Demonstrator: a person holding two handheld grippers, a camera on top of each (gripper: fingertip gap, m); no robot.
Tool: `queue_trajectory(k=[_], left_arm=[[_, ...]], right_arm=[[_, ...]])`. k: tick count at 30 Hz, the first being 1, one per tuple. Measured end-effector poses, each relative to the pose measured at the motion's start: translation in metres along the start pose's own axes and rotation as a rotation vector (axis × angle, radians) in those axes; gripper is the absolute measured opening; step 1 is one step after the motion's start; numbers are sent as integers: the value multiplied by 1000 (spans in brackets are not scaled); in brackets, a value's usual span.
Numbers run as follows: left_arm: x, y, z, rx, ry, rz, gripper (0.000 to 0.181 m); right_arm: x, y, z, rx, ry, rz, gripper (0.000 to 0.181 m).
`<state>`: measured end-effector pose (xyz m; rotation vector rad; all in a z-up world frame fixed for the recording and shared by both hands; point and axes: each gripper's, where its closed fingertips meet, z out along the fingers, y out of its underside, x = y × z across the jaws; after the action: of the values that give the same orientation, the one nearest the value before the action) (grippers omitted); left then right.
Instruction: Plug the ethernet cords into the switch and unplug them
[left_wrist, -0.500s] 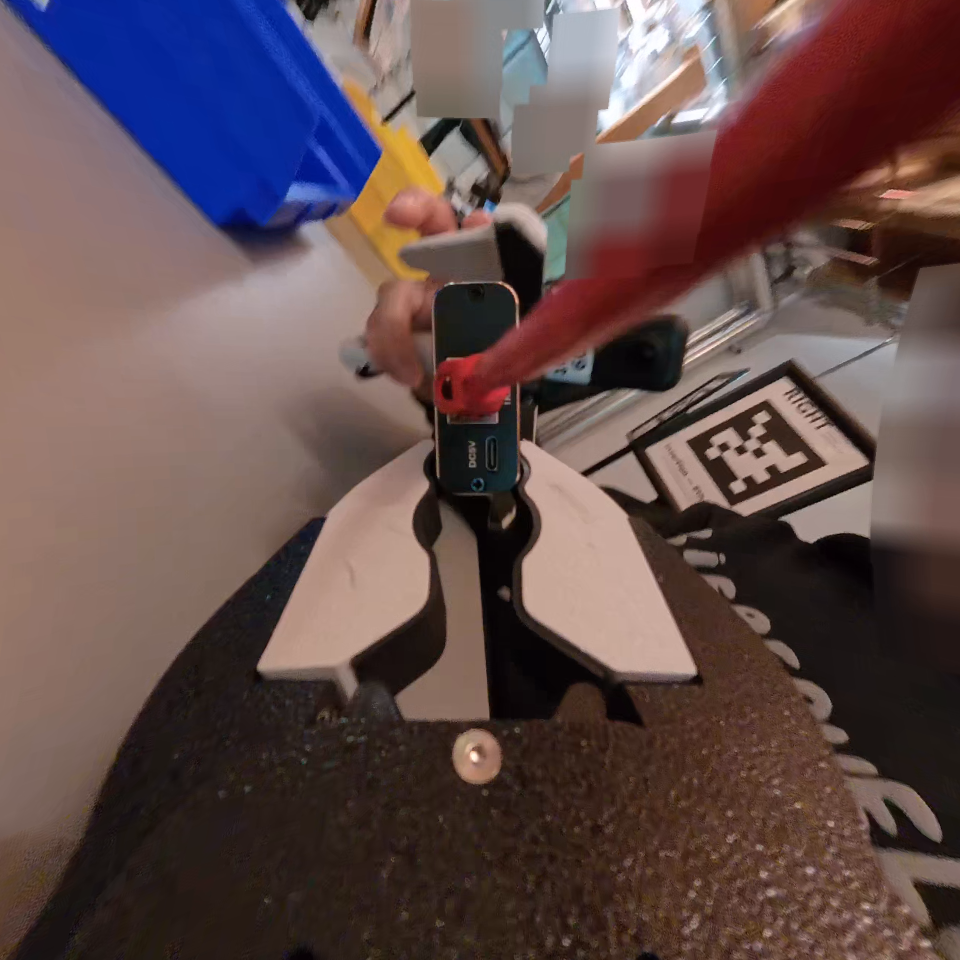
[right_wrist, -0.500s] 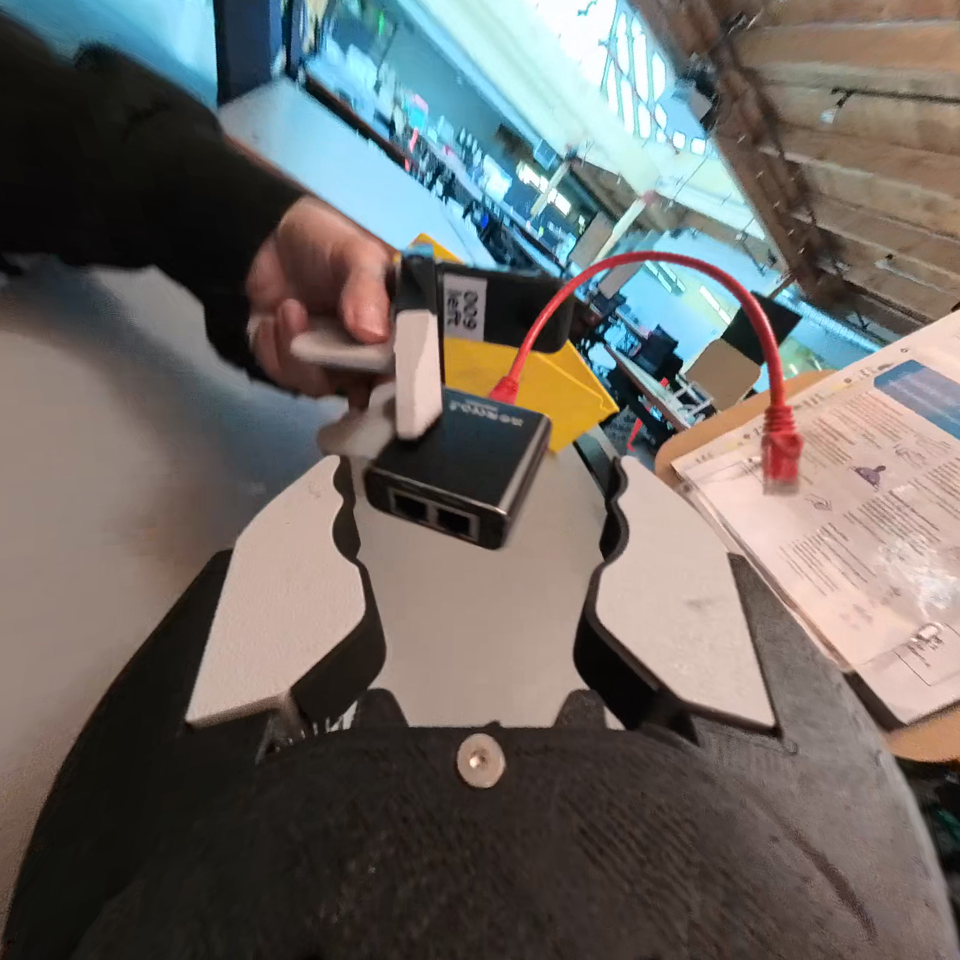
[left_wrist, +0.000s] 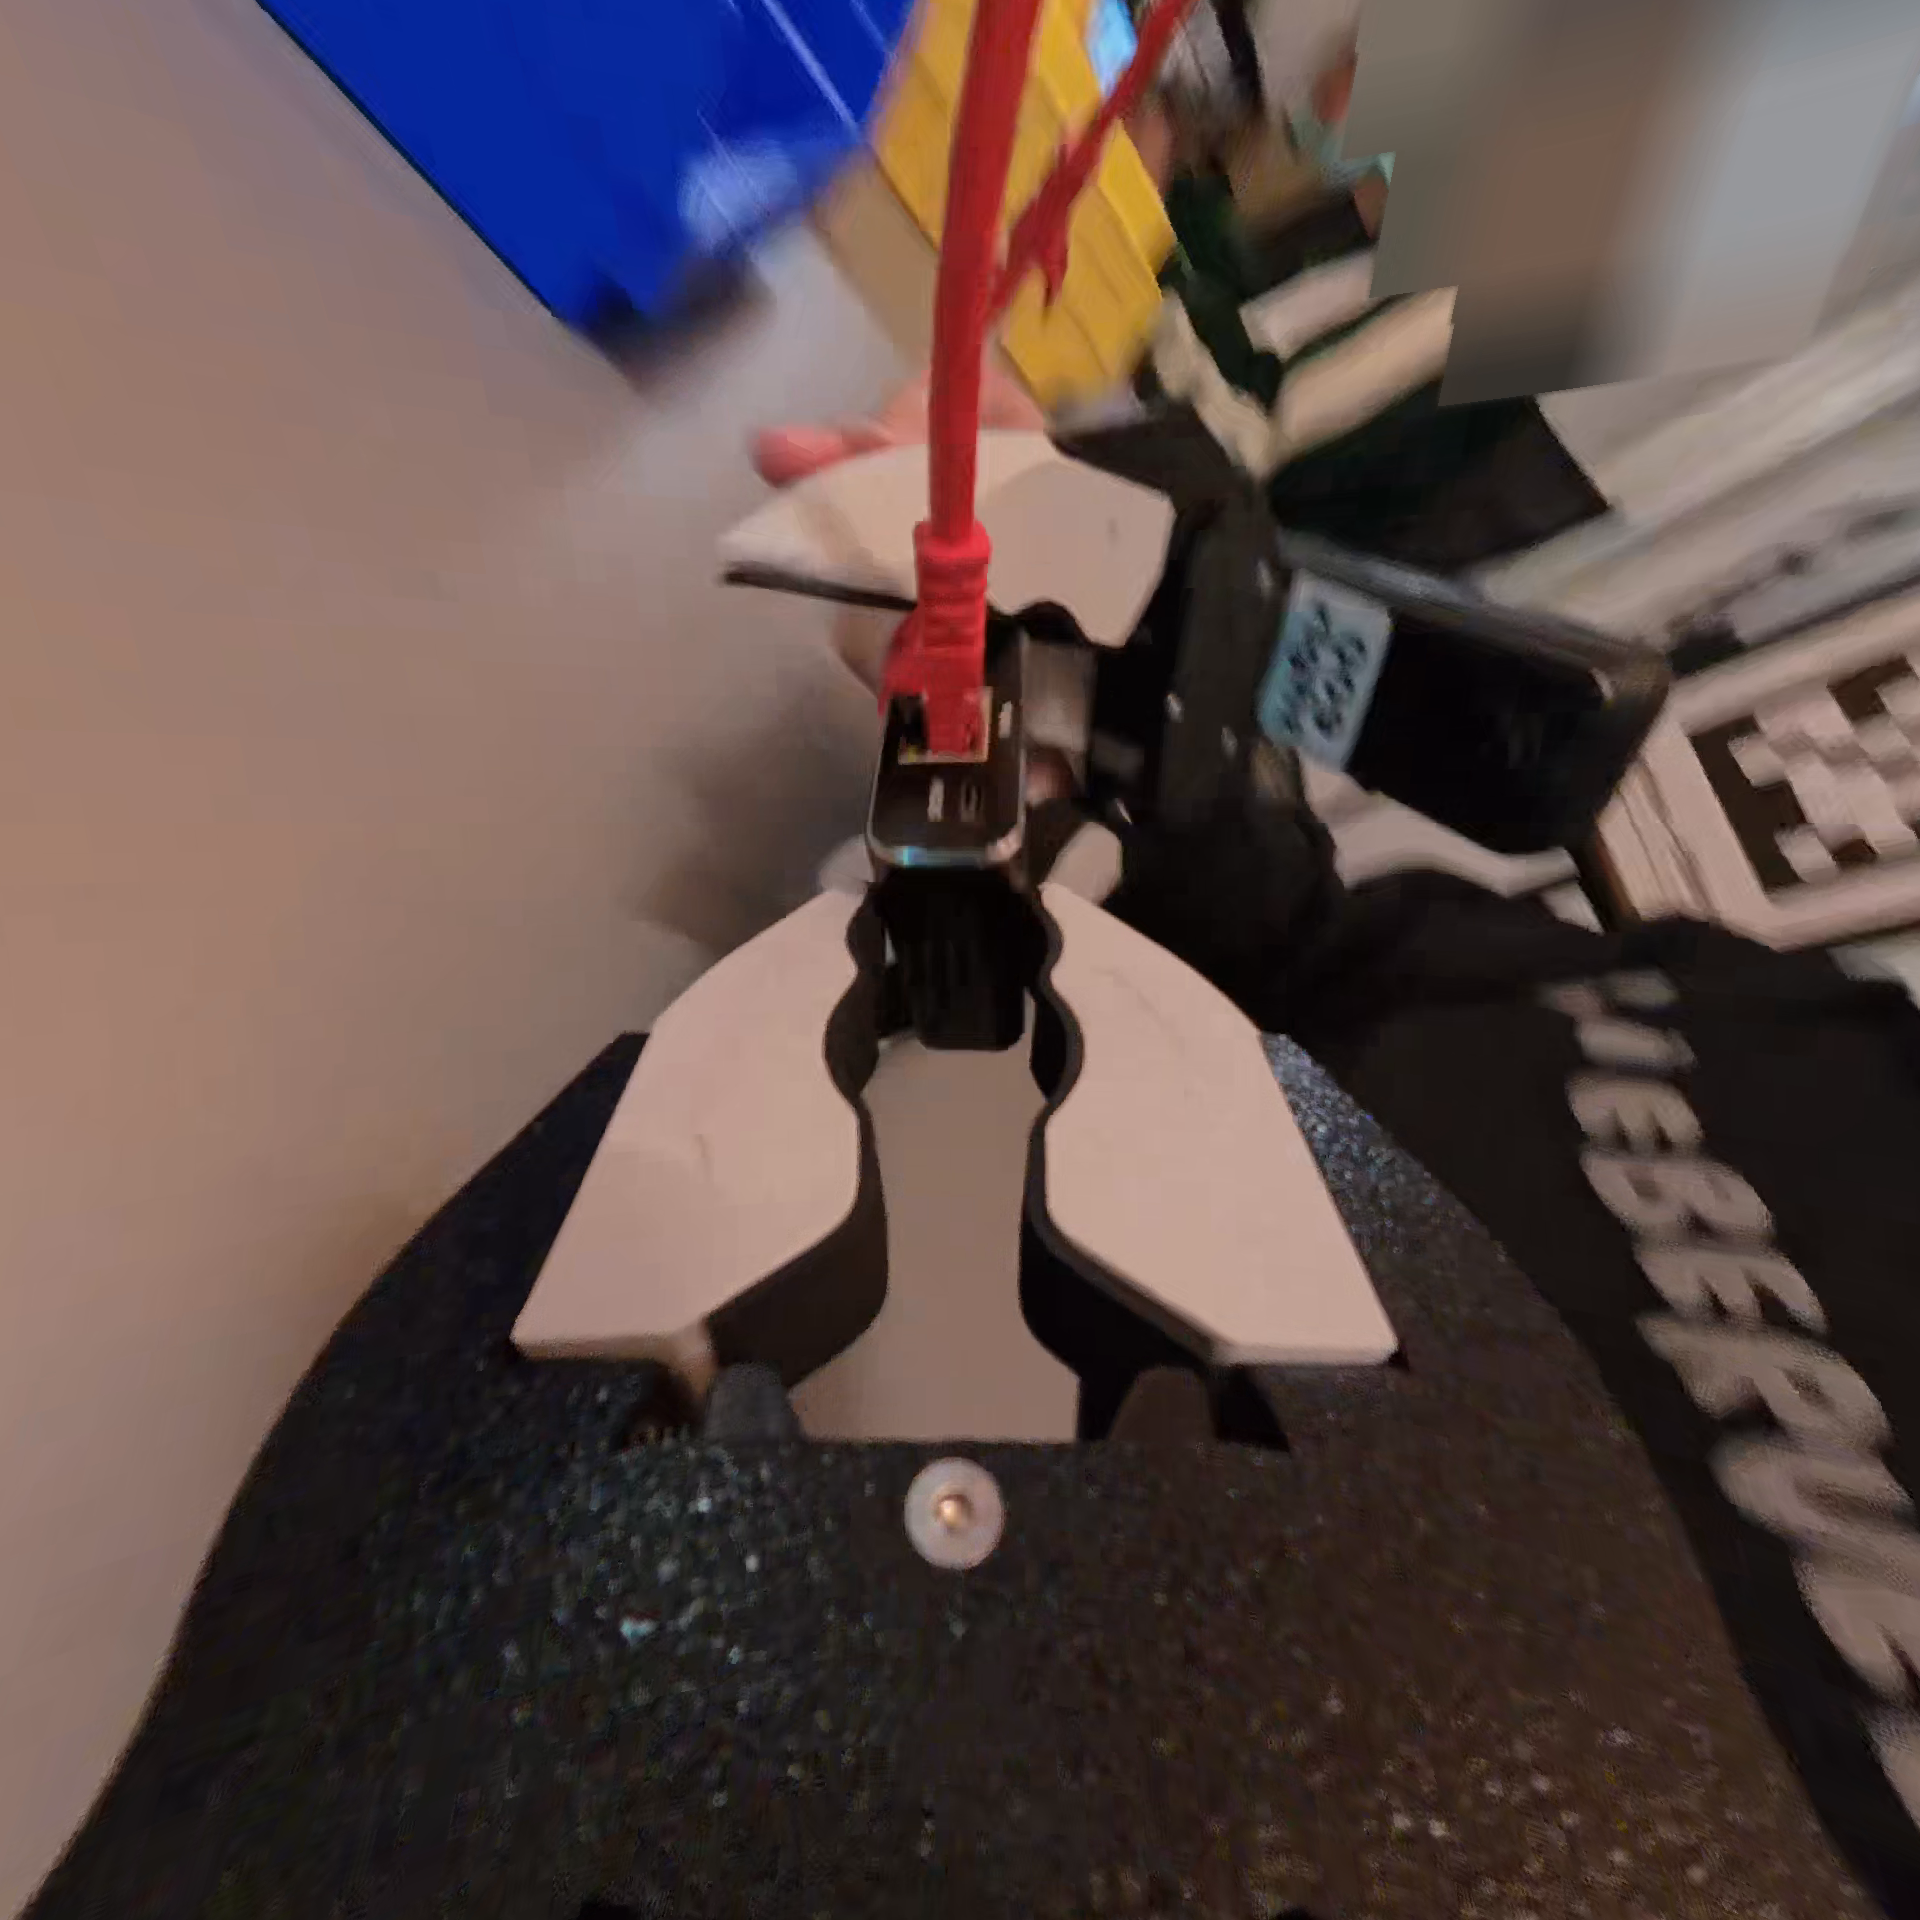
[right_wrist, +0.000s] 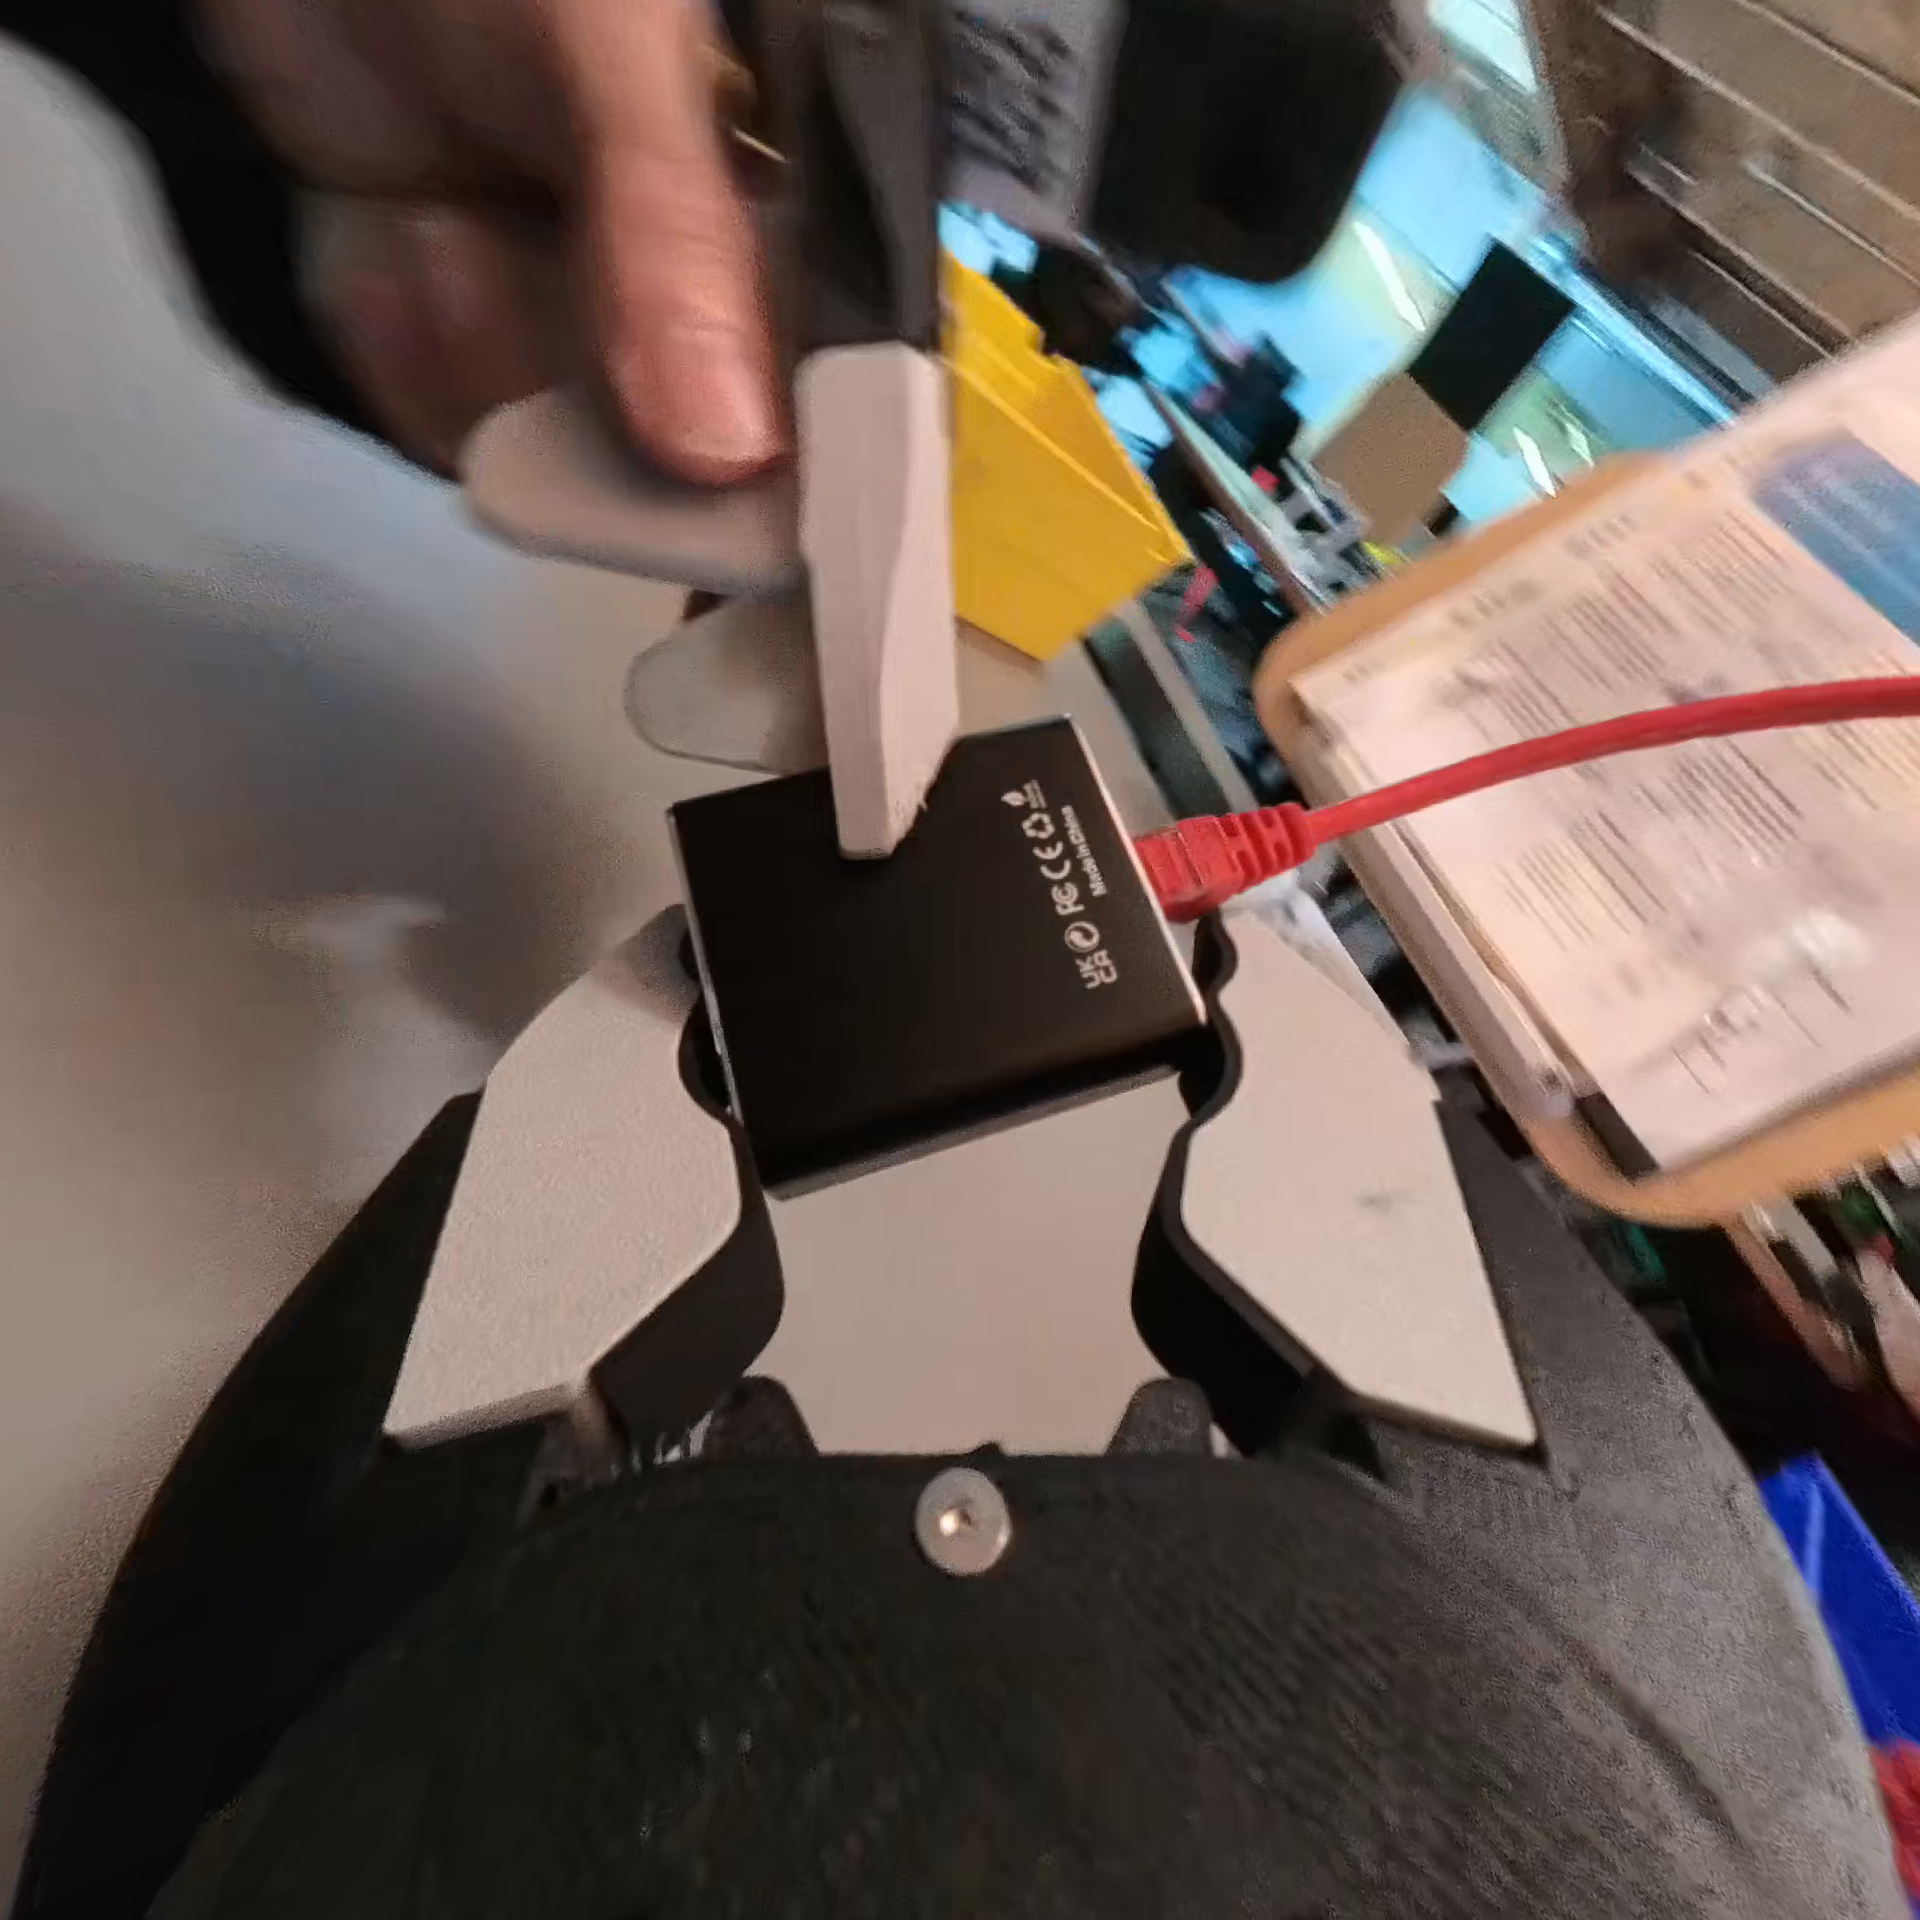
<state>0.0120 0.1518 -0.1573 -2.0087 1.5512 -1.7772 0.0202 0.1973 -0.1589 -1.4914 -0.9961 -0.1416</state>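
Observation:
A small black switch (left_wrist: 943, 805) is held off the table, end-on in the left wrist view. My left gripper (left_wrist: 951, 925) is shut on it. A red ethernet cord (left_wrist: 961, 312) is plugged into its far end by a red plug (left_wrist: 940, 655). In the right wrist view the switch (right_wrist: 914, 966) lies flat between the two fingertips of my right gripper (right_wrist: 945, 966), which is open around it, very close to its sides. The plug (right_wrist: 1216, 852) sticks out to the right. The left gripper's fingers (right_wrist: 883, 623) pinch the switch from above.
A blue bin (left_wrist: 582, 135) and a yellow bin (right_wrist: 1039, 520) stand at the back of the grey table (left_wrist: 260, 727). A clipboard with printed paper (right_wrist: 1610, 831) lies on the right. A black-and-white marker board (left_wrist: 1787, 790) lies behind. A person's hand (right_wrist: 582, 260) holds the left gripper.
The right gripper has moved forward, so the switch now sits between its fingers. The left gripper has turned the switch, and the cord has swung with it.

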Motion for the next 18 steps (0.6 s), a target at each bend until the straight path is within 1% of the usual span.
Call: queue_trajectory(k=[1,2,3,4,5,6,7,8,9,11,12,14,15,16,18], left_arm=[[-7,-13,-3,96,-87,8,31],[-15,-22,-7,178,-204,36,42],[-21,-28,-10,236,-323,96,50],[-23,-30,-13,267,-435,171,55],[-24,-31,-14,288,-534,245,65],[-22,-31,-12,301,-593,310,72],[-18,-32,-9,320,-608,347,74],[-11,-33,-6,342,-577,353,73],[-4,-32,-1,356,-505,337,72],[4,-28,4,360,-350,237,67],[7,-25,5,349,-277,194,62],[15,-21,8,336,-135,140,49],[12,-21,7,344,-120,111,47],[7,-21,5,355,-130,108,36],[6,-20,3,366,-116,174,33]], right_arm=[[10,4,0,-19,53,40,86],[17,6,0,-31,95,61,86],[23,9,-1,-50,140,61,86],[27,10,-1,-61,176,44,86],[28,8,-1,-52,199,31,86],[30,5,-2,-34,218,37,86],[30,-1,-3,-6,224,45,86],[29,-8,-4,38,219,46,85],[31,-11,-6,63,235,57,85],[34,-15,-9,94,249,66,86],[31,-19,-10,124,234,58,86],[28,-20,-9,118,227,37,86],[24,-22,-7,123,214,19,86],[23,-21,-6,116,219,13,86],[19,-15,-1,81,183,36,85]])
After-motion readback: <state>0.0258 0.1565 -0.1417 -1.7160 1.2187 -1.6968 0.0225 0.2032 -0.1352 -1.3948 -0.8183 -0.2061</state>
